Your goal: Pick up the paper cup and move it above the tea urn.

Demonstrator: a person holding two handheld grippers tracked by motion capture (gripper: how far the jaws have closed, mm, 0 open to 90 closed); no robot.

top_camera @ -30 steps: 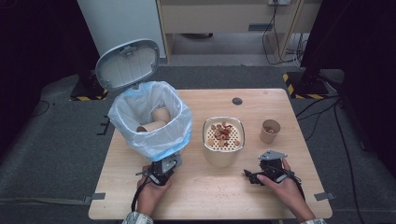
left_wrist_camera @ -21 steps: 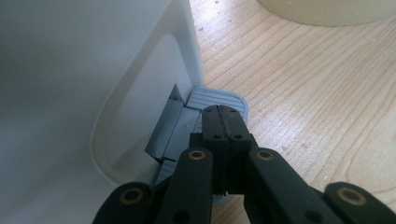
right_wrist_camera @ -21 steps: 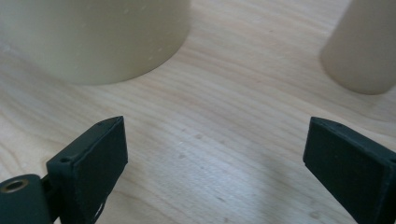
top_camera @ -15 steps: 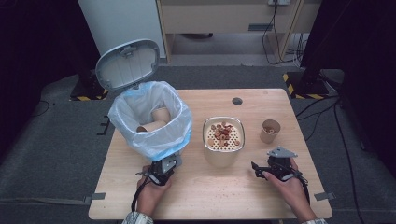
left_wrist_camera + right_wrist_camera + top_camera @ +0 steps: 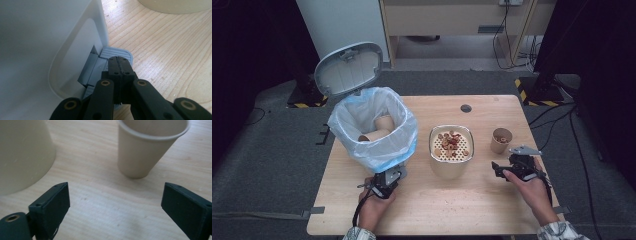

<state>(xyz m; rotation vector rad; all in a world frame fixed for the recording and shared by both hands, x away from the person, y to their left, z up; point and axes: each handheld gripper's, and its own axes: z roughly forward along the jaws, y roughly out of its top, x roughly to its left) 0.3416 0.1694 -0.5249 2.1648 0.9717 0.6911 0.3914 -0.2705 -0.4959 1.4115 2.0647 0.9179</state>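
Note:
A white pedal bin lined with a blue bag stands on the left of the table, its lid raised and brown paper cups inside. My left gripper is shut, its tips pressing the grey foot pedal at the bin's base. A beige container with cereal on a perforated insert sits mid-table. To its right stands a paper cup. My right gripper is just short of that cup; its jaws have just been opening, with nothing between them.
A small dark round hole lies in the wooden table near its far edge. The beige container's wall stands close on the left of my right gripper. Cables and black stands lie on the floor beyond the table.
My right gripper has moved right and away from the person, closer to the paper cup, and lifted a little. The left gripper has stayed on the pedal with the lid up.

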